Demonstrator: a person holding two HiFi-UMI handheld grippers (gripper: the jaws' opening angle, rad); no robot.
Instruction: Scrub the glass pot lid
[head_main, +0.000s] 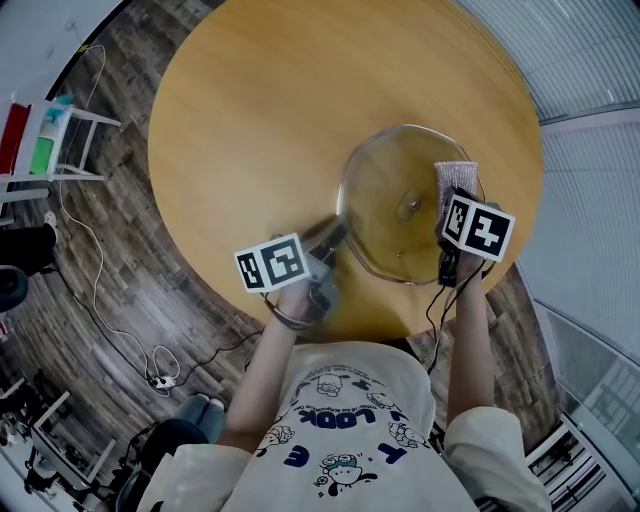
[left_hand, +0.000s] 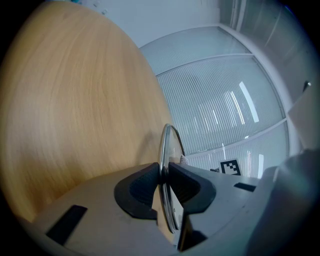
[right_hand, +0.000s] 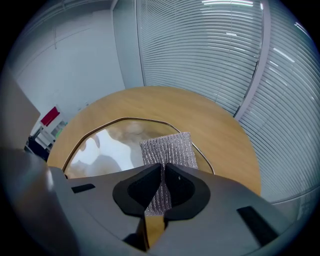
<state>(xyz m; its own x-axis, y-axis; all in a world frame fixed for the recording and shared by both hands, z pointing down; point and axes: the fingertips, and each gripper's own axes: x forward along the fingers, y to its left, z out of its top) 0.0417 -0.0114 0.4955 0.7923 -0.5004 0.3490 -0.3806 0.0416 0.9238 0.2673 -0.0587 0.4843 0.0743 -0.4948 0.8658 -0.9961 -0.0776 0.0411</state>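
Glass pot lid (head_main: 385, 205), round and clear with a metal rim and a small centre knob (head_main: 410, 208), sits on the near right part of a round wooden table (head_main: 260, 120). The left gripper (head_main: 335, 236), nearly level, is clamped on the rim, which appears edge-on between its pads only in the left gripper view. The right gripper (head_main: 455, 200), pitched steeply down, pinches a silvery knitted scrubbing pad (head_main: 456, 172) over the lid's right side. The weave is clear only in the right gripper view.

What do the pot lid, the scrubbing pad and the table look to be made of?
The pot lid looks like clear glass, since the table's wood tone shows through it. Its shiny rim is probably steel. The scrubbing pad is a silvery knitted mesh, likely metallic-thread fabric. The table is light wood or wood-look laminate, with matte grain lines.
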